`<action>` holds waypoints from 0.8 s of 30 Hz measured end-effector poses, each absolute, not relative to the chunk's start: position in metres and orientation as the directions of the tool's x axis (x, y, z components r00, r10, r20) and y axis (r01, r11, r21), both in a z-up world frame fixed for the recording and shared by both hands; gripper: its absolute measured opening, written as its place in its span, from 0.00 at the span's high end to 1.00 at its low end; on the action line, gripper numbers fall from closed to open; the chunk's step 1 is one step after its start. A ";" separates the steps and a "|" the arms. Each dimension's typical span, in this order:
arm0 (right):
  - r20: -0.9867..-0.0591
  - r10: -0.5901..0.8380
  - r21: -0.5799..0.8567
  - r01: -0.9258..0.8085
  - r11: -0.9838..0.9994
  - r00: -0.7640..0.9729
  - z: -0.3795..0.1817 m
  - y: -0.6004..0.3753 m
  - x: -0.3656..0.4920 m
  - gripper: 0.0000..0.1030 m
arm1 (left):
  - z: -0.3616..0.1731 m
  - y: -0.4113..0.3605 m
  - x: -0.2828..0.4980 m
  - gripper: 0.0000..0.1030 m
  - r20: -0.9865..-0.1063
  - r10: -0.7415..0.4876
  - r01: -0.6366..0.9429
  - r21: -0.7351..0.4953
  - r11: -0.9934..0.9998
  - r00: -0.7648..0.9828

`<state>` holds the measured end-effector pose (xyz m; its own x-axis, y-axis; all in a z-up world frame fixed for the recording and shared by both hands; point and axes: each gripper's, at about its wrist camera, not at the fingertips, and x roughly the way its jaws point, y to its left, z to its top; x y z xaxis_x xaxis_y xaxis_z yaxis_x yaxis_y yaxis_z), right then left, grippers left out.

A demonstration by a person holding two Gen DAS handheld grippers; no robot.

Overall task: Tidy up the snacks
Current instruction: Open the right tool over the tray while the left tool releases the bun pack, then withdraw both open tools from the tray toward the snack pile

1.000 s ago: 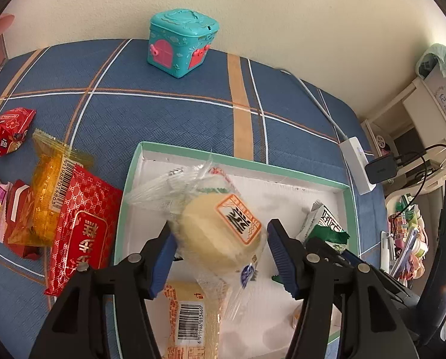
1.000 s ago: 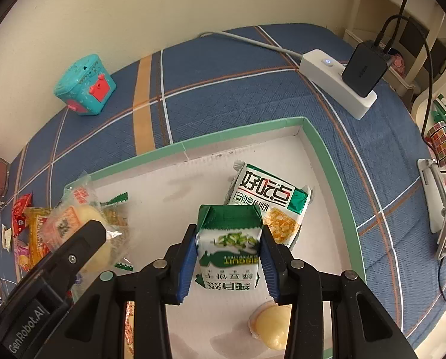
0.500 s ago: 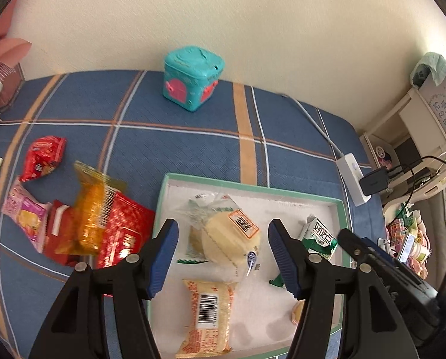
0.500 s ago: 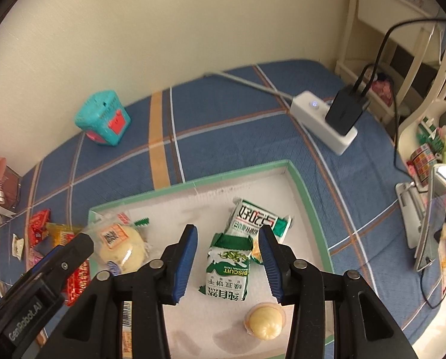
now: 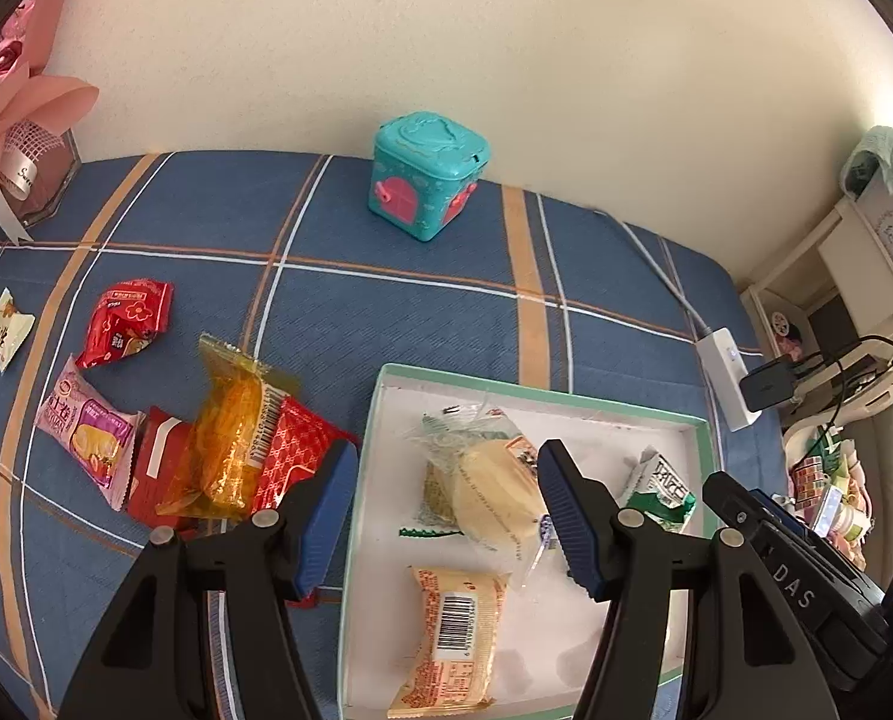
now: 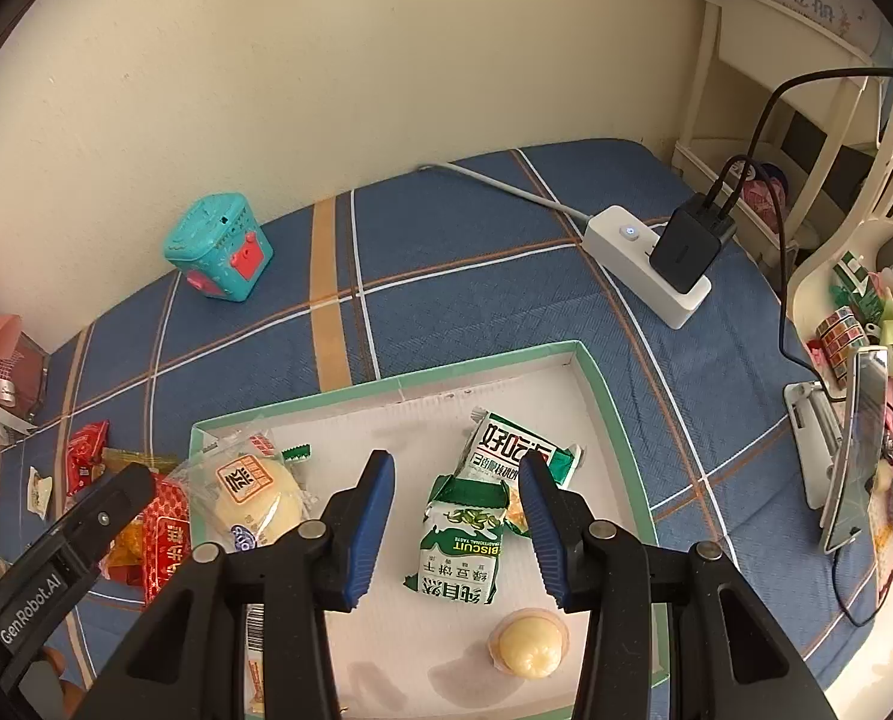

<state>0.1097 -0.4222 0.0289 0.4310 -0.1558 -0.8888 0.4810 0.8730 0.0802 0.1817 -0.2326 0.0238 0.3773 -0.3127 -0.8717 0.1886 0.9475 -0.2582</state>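
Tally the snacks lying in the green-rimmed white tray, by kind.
Green-and-white foil packets: 2
Round pale pastry in clear wrapper: 1
Orange wrapped cake with barcode: 1
Clear cup of yellow jelly: 1
Total: 5

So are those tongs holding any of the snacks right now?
No, nothing is held. The left tongs stand open above the round bun, and the right tongs, which just opened, clear the green biscuit pack lying in the tray.

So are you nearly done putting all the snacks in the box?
About halfway. In the tray lie the round bun, two green packets, a jelly cup and an orange packet. Left gripper and right gripper hold nothing. The loose snacks on the cloth remain.
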 end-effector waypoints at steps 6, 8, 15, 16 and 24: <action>-0.892 -0.156 0.080 0.489 0.869 0.424 0.022 -0.426 0.110 0.25 | 0.018 -0.228 0.185 0.37 -0.884 -0.272 0.168 -0.224 0.960 0.380; -0.895 -0.154 0.081 0.492 0.867 0.419 0.019 -0.427 0.111 0.20 | 0.016 -0.225 0.187 0.26 -0.887 -0.260 0.152 -0.217 0.964 0.382; -0.894 -0.160 0.072 0.487 0.871 0.418 0.015 -0.428 0.111 0.07 | 0.015 -0.215 0.190 0.14 -0.883 -0.205 0.114 -0.173 0.978 0.423; -0.894 -0.161 0.071 0.486 0.871 0.419 0.015 -0.428 0.111 0.06 | 0.016 -0.214 0.191 0.13 -0.882 -0.201 0.107 -0.171 0.979 0.427; -0.890 -0.153 0.081 0.481 0.873 0.429 0.016 -0.429 0.111 0.00 | 0.020 -0.206 0.191 0.05 -0.870 -0.167 0.082 -0.145 0.986 0.464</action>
<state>0.1110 -0.4288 0.0161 0.4286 -0.1532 -0.8904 0.4809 0.8730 0.0813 0.1913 -0.2058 0.0196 0.4635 -0.1668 -0.8703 0.0822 0.9860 -0.1452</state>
